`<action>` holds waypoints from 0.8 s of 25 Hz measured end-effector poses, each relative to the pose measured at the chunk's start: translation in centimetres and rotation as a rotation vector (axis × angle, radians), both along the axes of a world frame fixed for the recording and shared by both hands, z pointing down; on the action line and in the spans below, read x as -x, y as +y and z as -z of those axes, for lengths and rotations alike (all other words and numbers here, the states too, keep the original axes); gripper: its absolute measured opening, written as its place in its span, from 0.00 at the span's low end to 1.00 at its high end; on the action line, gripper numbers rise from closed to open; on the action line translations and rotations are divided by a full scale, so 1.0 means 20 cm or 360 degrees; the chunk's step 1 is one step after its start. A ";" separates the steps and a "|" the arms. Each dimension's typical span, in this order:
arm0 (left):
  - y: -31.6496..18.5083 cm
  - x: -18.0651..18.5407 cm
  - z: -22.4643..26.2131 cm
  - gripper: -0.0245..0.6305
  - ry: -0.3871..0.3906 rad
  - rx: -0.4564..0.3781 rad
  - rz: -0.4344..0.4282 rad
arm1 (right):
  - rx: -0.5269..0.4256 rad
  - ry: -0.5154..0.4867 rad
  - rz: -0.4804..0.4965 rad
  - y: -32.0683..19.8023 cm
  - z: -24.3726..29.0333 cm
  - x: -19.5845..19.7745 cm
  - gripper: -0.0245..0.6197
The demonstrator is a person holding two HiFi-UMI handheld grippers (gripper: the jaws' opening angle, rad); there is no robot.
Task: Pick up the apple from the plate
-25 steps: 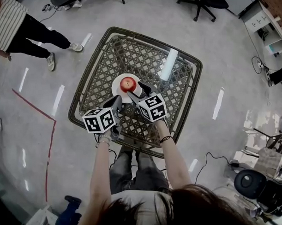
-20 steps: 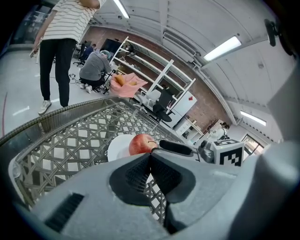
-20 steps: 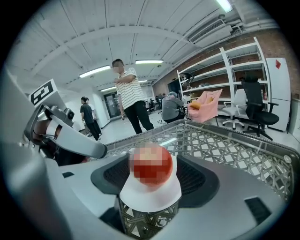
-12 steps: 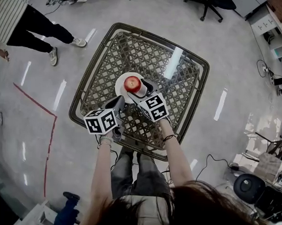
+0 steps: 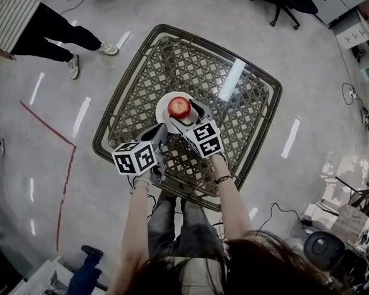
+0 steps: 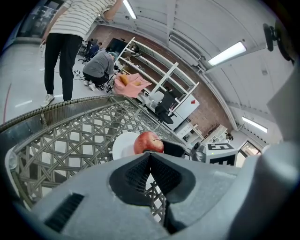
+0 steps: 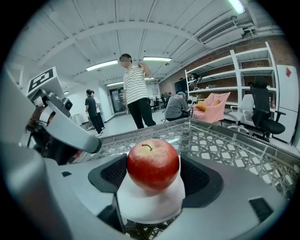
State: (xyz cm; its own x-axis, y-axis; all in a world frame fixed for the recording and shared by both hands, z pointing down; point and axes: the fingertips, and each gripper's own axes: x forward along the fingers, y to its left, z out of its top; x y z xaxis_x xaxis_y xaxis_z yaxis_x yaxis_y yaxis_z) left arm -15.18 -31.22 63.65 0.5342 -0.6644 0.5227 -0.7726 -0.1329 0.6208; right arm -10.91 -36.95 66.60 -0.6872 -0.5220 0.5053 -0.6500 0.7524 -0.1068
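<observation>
**Right jaws wide around the apple, left jaws closed beside the plate**

We stand over a square wicker table (image 5: 135, 75) with a lattice weave under a glossy top, where a long ceiling light is mirrored as a pale bar (image 5: 231, 80). The floor (image 5: 308, 69) around it is polished grey and crossed by a red line (image 5: 49, 130). An office chair (image 5: 286, 3) stands at the far side, and a person in a striped top (image 5: 20, 14) stands off the table's far left corner. From the right gripper view we also see open white shelving (image 7: 225, 75) along a brick wall.

The apple (image 5: 179, 106) sits on a small white plate (image 5: 161, 113) near the middle of the table. The right gripper (image 5: 184, 116) has its jaws spread as wide as we see them go, one on each side of the apple. A little space shows at both pads, so nothing is gripped. The left gripper (image 6: 150, 157) points at the plate's near edge with its jaws pressed together and empty.

Against the frame a second back, the right jaws have just been opening. Then they stood narrower and just short of the fruit, on its near right; now they flank it. The left gripper keeps its place (as do the apple and plate). The table sits a little higher in our head view than it did.
</observation>
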 end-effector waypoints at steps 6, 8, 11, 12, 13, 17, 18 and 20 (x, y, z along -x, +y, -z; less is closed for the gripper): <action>-0.01 0.01 -0.02 0.05 -0.0001 0.0008 0.0005 | -0.0017 0.0037 0.0036 -0.02 -0.01 0.03 0.51; -0.01 0.02 -0.02 0.05 -0.0002 0.0007 0.0009 | -0.0032 0.0052 0.0057 -0.02 -0.01 0.04 0.51; -0.01 0.02 -0.02 0.05 -0.0005 0.0008 0.0009 | -0.0020 0.0038 0.0037 -0.02 -0.01 0.04 0.51; -0.01 0.02 -0.02 0.05 -0.0006 0.0008 0.0009 | -0.0017 0.0032 0.0033 -0.02 -0.01 0.04 0.51; -0.01 0.02 -0.02 0.05 -0.0006 0.0008 0.0009 | -0.0014 0.0024 0.0029 -0.02 -0.01 0.04 0.51; -0.01 0.02 -0.02 0.05 -0.0009 0.0008 0.0009 | 0.0003 -0.0005 0.0003 -0.03 0.00 0.04 0.51; -0.01 0.02 -0.02 0.05 -0.0012 0.0009 0.0006 | 0.0005 -0.0015 -0.0008 -0.03 0.00 0.03 0.51; -0.01 0.02 -0.02 0.05 -0.0013 0.0011 0.0005 | 0.0009 -0.0046 -0.0030 -0.04 0.02 0.03 0.51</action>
State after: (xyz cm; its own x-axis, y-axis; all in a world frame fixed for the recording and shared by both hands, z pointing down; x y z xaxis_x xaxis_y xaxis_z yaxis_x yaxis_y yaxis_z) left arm -15.65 -31.38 64.02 0.5280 -0.6624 0.5315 -0.7780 -0.1264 0.6154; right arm -11.53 -37.68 66.28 -0.6917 -0.5322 0.4882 -0.6607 0.7393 -0.1301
